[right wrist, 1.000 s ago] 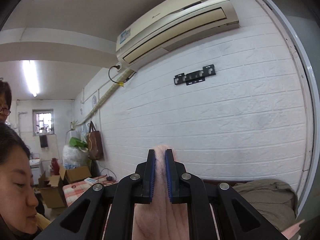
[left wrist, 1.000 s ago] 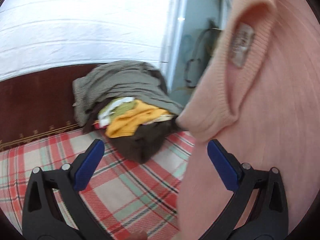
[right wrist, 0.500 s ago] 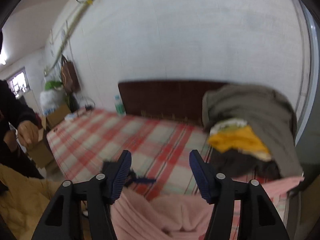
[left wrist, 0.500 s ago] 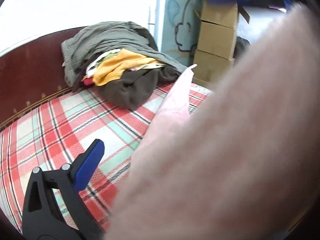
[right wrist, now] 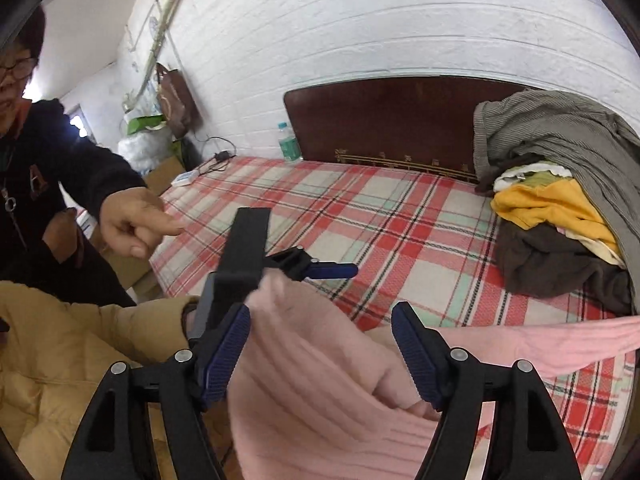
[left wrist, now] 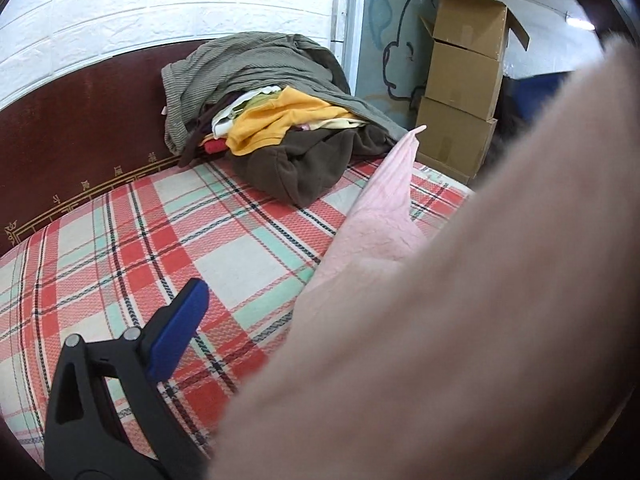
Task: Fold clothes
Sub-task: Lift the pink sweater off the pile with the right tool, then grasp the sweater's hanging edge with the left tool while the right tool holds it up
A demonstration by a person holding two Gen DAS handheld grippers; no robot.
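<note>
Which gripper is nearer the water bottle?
Left. The left gripper is out over the bed, partway to the bottle by the headboard. The right gripper, jaws just opening with the sweater between them, sits behind it.

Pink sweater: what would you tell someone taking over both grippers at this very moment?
Right gripper: open, its jaws have just been opening; the pink sweater bunches between them, unpinched.
Left gripper: looks open. One finger stands wide, the other is hidden under sweater fabric.
Things: sweater heaped at the near edge of the plaid bed, one part stretched toward the clothes pile by the headboard.
Done: sweater lies on the bed.
Left: spread it flat, fold it, then the pile.
</note>
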